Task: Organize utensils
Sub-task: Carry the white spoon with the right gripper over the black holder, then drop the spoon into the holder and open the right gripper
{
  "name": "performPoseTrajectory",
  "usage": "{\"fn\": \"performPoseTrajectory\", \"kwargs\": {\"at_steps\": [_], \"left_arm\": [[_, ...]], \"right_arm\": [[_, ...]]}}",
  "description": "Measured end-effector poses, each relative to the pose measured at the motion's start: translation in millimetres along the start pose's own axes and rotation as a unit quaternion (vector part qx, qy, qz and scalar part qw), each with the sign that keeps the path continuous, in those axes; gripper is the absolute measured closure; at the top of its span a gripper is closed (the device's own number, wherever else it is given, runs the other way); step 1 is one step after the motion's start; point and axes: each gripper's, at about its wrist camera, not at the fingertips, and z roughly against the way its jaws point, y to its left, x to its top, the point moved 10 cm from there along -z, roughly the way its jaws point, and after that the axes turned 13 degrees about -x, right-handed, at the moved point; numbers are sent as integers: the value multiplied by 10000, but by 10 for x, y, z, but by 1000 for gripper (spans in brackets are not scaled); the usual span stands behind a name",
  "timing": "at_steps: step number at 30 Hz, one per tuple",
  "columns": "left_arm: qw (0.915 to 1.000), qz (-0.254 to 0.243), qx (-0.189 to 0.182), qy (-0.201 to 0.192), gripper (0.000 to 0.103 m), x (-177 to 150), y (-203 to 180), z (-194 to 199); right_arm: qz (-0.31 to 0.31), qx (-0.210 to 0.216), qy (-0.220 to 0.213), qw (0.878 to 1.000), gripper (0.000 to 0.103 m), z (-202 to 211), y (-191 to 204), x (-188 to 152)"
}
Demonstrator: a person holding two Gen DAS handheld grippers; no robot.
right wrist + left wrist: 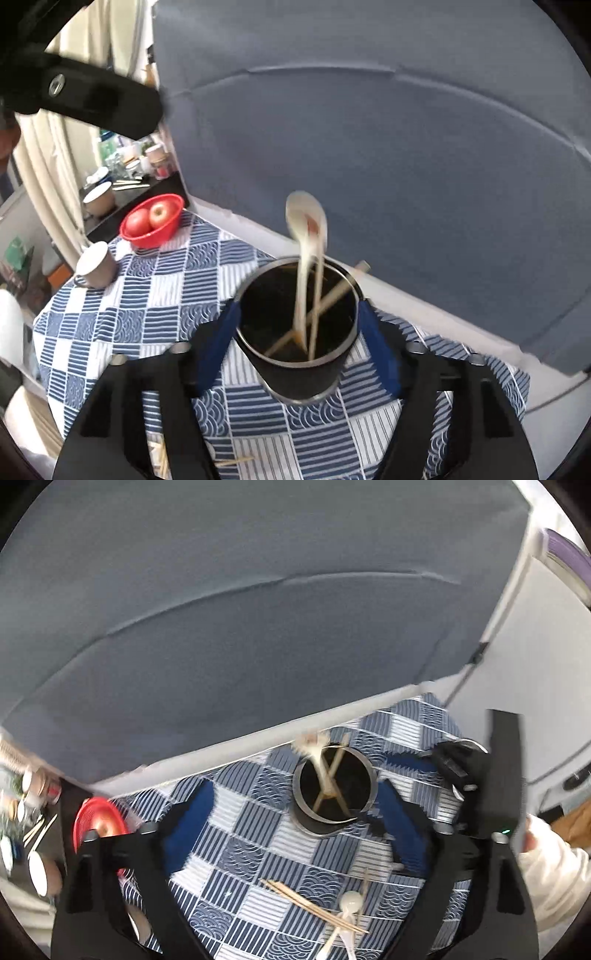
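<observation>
A black cylindrical holder (299, 369) stands on the blue-and-white checked cloth and holds a white ceramic spoon (306, 221) and wooden chopsticks (336, 291). My right gripper (297, 325) has its blue fingertips on both sides of the holder's rim, closed around it. The holder also shows in the left wrist view (334, 786), beyond my left gripper (295, 823), which is open and empty. Loose chopsticks (314, 904) and a white spoon (349, 908) lie on the cloth near the left gripper.
A red bowl (153, 221) with apples and a paper cup (96, 266) stand at the cloth's far left. A grey-blue panel (369, 129) rises behind the table. Cups and clutter sit on a dark counter (122, 184). The other gripper's body (495, 775) is at right.
</observation>
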Motion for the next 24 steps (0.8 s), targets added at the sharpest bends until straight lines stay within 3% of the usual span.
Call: {"fn": "performPoseTrajectory", "kwargs": {"at_steps": [9, 19, 24], "left_arm": [[9977, 649, -18, 199, 6, -416, 341, -146], [9951, 858, -249, 414, 6, -836, 410, -398], [9938, 1029, -78, 406, 6, -1040, 546, -511]], "right_arm": [[-67, -215, 156, 9996, 21, 95, -138, -221], [-140, -300, 543, 9980, 19, 114, -43, -599], [-176, -350, 842, 9957, 19, 89, 21, -871]]}}
